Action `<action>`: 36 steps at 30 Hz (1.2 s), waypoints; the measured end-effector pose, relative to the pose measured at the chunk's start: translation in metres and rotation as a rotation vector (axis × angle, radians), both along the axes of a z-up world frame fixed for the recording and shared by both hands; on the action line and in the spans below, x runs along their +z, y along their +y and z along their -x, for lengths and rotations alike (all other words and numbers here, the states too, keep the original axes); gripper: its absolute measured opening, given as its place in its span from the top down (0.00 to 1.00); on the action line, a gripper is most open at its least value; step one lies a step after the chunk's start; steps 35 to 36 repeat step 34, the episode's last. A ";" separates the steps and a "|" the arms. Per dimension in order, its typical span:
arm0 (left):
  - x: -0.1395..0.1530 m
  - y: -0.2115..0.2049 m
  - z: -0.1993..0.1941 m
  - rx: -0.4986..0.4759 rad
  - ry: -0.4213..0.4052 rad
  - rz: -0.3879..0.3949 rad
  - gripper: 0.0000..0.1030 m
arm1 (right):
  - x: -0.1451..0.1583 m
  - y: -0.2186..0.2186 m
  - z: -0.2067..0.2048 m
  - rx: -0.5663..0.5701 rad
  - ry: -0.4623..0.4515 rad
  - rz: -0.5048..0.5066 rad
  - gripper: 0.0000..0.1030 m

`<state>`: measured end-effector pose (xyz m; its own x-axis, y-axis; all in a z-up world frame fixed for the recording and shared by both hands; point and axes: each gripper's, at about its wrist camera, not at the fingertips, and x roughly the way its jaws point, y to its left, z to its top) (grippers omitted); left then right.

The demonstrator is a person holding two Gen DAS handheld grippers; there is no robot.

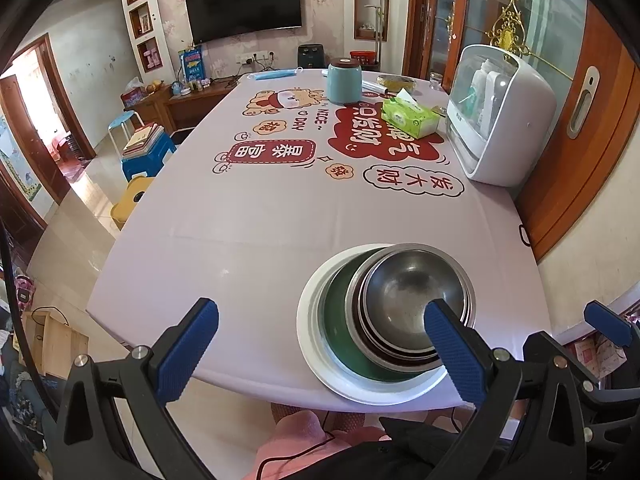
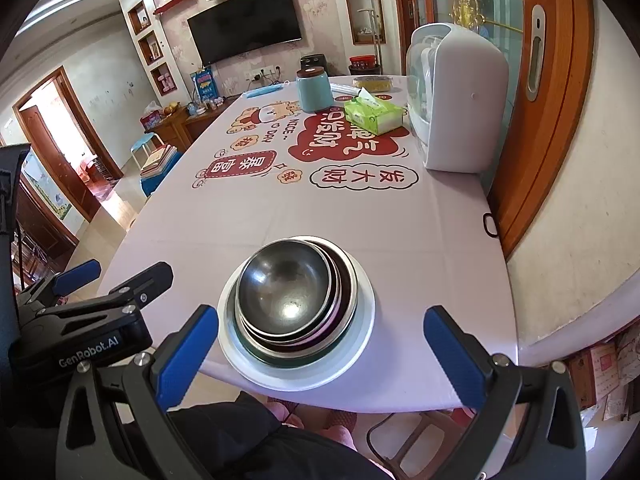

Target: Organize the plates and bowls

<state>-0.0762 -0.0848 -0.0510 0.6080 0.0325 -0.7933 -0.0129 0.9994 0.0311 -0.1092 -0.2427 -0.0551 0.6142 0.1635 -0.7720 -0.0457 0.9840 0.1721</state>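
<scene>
- stacked already near the front edge of the tabletop [image 2: 420, 216]: a white plate [image 2: 362, 332] at the bottom, a green bowl [image 1: 340, 332] on it, then steel bowls [image 2: 288, 288] nested inside, smallest on top.
- judged as the closing step of the sorting, or a pause just ahead of moving the whole stack; nothing loose left beside the white plate in either view.
- left hand-held gripper [image 1: 320, 344] spread wide, holding nothing; hovering low at the front edge, its right pad overlapping the near rim of the steel bowls in its own view, though touching or just in front cannot be told.
- right hand-held gripper [image 2: 322, 344] also spread wide and empty, lined up straight on the white plate, one pad to each side of it, both short of the rim.
- far beyond the white plate, well apart from it: a teal jar [image 2: 314, 90], a green tissue pack [image 2: 374, 114] and a white appliance [image 2: 456, 100] along the right side of the tabletop.
- next move, if the stack is to be shifted: a grip on the white plate's rim from the near side, closing narrow over a thin edge, kept level so the nested bowls do not slide.
- risk judged: the steel bowls sit slightly off-centre on the green bowl, leaning toward the far right of the white plate, so a tilt could set them skating.
</scene>
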 end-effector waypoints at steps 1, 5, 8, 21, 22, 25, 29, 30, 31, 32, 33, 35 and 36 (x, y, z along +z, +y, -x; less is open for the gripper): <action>-0.001 -0.001 0.000 -0.001 0.003 0.001 0.01 | 0.000 0.000 0.001 0.000 0.001 0.002 0.00; -0.002 0.000 0.002 0.001 0.009 0.005 0.01 | 0.000 0.000 0.002 0.001 0.004 0.005 0.00; -0.002 0.000 0.002 0.001 0.010 0.006 0.01 | -0.001 -0.002 0.005 0.003 0.007 0.008 0.00; -0.005 0.005 0.006 0.008 0.008 0.011 0.01 | 0.004 0.007 0.011 0.016 0.002 0.014 0.00; -0.005 0.005 0.006 0.008 0.007 0.010 0.01 | 0.004 0.007 0.012 0.016 0.002 0.014 0.00; -0.005 0.006 0.006 0.007 0.008 0.011 0.01 | 0.004 0.008 0.011 0.016 0.002 0.014 0.00; -0.005 0.005 0.006 0.007 0.008 0.012 0.01 | 0.004 0.007 0.012 0.016 0.002 0.015 0.00; -0.005 0.005 0.006 0.008 0.009 0.011 0.01 | 0.004 0.008 0.011 0.015 0.003 0.015 0.00; -0.005 0.005 0.006 0.007 0.008 0.011 0.01 | 0.004 0.008 0.011 0.015 0.002 0.015 0.00; -0.005 0.005 0.006 0.009 0.008 0.012 0.01 | 0.004 0.008 0.011 0.016 0.002 0.015 0.00; -0.005 0.005 0.006 0.009 0.008 0.012 0.01 | 0.004 0.007 0.013 0.015 0.002 0.015 0.00; -0.005 0.005 0.006 0.009 0.009 0.012 0.01 | 0.004 0.008 0.011 0.015 0.003 0.014 0.00; -0.005 0.005 0.006 0.009 0.009 0.012 0.01 | 0.004 0.008 0.011 0.015 0.003 0.014 0.00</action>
